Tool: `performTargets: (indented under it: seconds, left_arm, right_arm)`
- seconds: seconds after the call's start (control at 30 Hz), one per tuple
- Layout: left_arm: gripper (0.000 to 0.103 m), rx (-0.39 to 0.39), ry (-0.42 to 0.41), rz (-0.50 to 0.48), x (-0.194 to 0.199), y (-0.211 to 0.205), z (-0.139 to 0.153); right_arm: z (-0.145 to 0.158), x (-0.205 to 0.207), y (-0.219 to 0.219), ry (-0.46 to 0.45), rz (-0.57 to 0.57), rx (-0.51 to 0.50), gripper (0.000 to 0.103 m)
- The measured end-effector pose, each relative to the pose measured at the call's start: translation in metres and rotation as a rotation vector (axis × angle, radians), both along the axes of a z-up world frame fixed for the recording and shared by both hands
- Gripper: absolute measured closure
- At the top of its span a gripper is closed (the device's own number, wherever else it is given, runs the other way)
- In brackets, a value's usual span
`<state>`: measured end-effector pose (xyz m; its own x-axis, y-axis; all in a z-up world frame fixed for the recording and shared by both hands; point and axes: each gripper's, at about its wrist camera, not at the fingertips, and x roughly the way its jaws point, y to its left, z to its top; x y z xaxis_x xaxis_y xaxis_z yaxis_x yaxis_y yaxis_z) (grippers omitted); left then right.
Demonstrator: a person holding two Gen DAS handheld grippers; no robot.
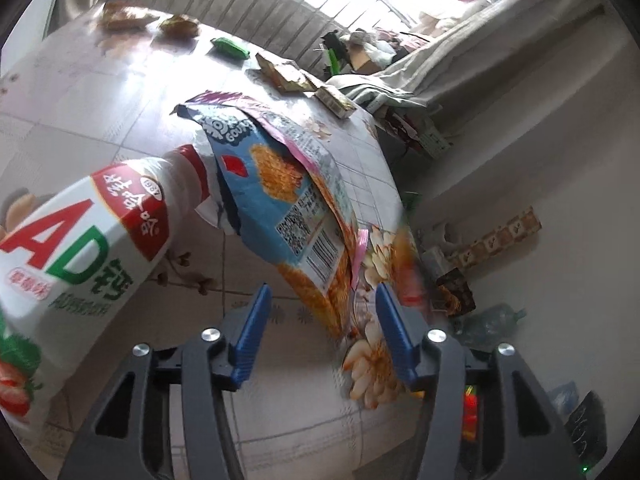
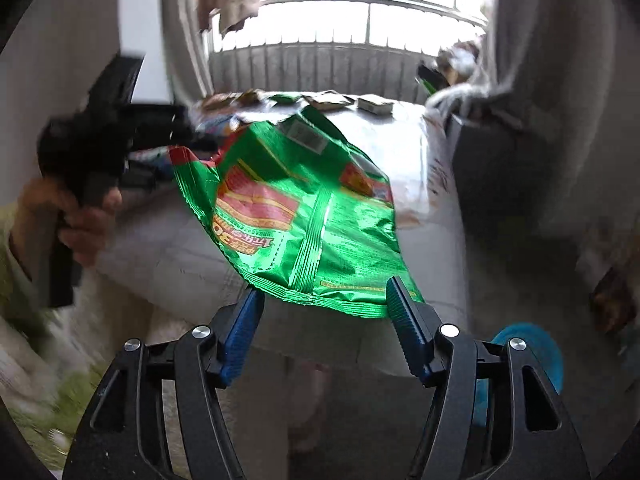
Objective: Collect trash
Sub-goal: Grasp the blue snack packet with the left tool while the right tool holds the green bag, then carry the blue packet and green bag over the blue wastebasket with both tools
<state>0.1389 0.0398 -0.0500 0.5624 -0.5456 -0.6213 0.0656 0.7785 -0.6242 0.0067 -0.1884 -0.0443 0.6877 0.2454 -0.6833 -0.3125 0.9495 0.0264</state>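
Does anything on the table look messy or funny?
Yes. A torn-open blue snack bag lies crumpled against a tipped-over bottle. A green bag hangs over the table edge.

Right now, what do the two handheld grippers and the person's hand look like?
Both the left gripper and right gripper have ribbed blue finger pads on dark grey, cut-out linkage arms with round silver bolts. In the right wrist view, the person's bare left hand grips a black handle, with a pale green sleeve at the wrist.
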Motion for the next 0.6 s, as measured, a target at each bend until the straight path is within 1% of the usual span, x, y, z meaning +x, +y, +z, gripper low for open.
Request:
performTargets:
  seconds: [0.03,0.1,0.17,0.27,0.3,0.33,0.37,0.43,0.47,0.5,0.6]
  left_arm:
    - [0.049,-0.016,0.010,0.012,0.004,0.000,-0.002]
    - [0.049,-0.041,0.025,0.033,0.011,0.000,-0.004]
    - [0.049,-0.061,0.029,0.057,0.017,-0.002,-0.006]
    - [0.050,-0.058,0.034,0.092,0.024,-0.004,-0.010]
    - [0.053,-0.057,0.038,0.103,0.026,-0.005,-0.011]
    - [0.060,-0.058,0.042,0.111,0.028,-0.006,-0.014]
    - [0.063,-0.059,0.048,0.117,0.029,-0.007,-0.015]
    - [0.075,-0.066,0.055,0.123,0.032,-0.008,-0.018]
    - [0.078,-0.065,0.055,0.126,0.033,-0.008,-0.020]
    - [0.084,-0.064,0.053,0.129,0.033,-0.008,-0.020]
    - [0.093,-0.060,0.027,0.136,0.034,-0.007,-0.016]
  right_arm:
    - [0.000,0.002,-0.008,0.015,-0.011,0.053,0.043]
    - [0.000,0.003,-0.016,0.038,-0.019,0.125,0.043]
    - [-0.002,-0.001,-0.020,0.053,-0.029,0.157,0.043]
    - [-0.006,-0.005,-0.018,0.073,-0.018,0.172,0.043]
    - [-0.007,-0.006,-0.015,0.075,-0.010,0.164,0.043]
    - [-0.008,-0.007,-0.011,0.074,-0.004,0.149,0.043]
    - [-0.008,-0.011,-0.005,0.072,0.003,0.131,0.043]
    - [-0.008,-0.013,0.003,0.066,0.016,0.103,0.043]
    - [-0.009,-0.013,0.005,0.066,0.021,0.098,0.043]
    - [-0.010,-0.013,0.009,0.070,0.028,0.093,0.043]
    - [-0.013,-0.011,0.013,0.076,0.034,0.098,0.043]
